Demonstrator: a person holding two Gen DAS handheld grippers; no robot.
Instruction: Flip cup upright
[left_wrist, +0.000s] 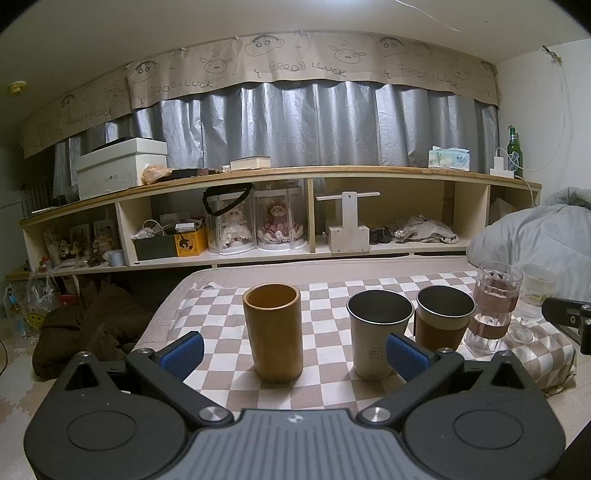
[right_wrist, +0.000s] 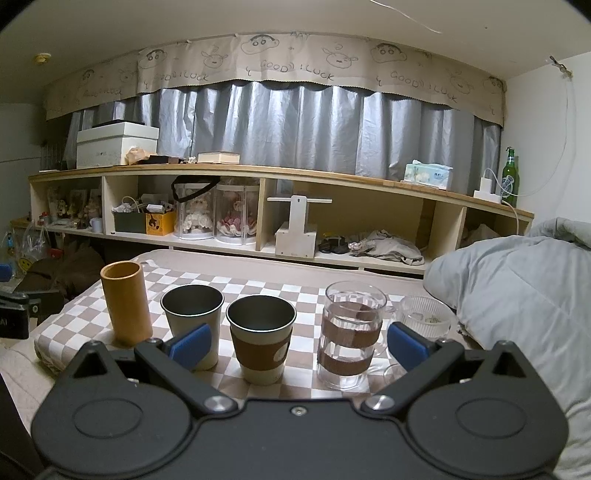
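Fingers on left gripper (left_wrist: 294, 354) and right gripper (right_wrist: 299, 345) were spread wide, gripping nothing. Five cups stood upright in a row on the checkered cloth (left_wrist: 325, 391): bamboo cup (left_wrist: 274, 332) leftmost, stemmed glass (right_wrist: 424, 321) rightmost.

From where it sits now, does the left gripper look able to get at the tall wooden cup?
Probably yes. The left gripper is open, and the tall wooden cup stands upright almost straight ahead between its fingers, nothing in front of it. The steel cup stands apart to the right, leaving room.
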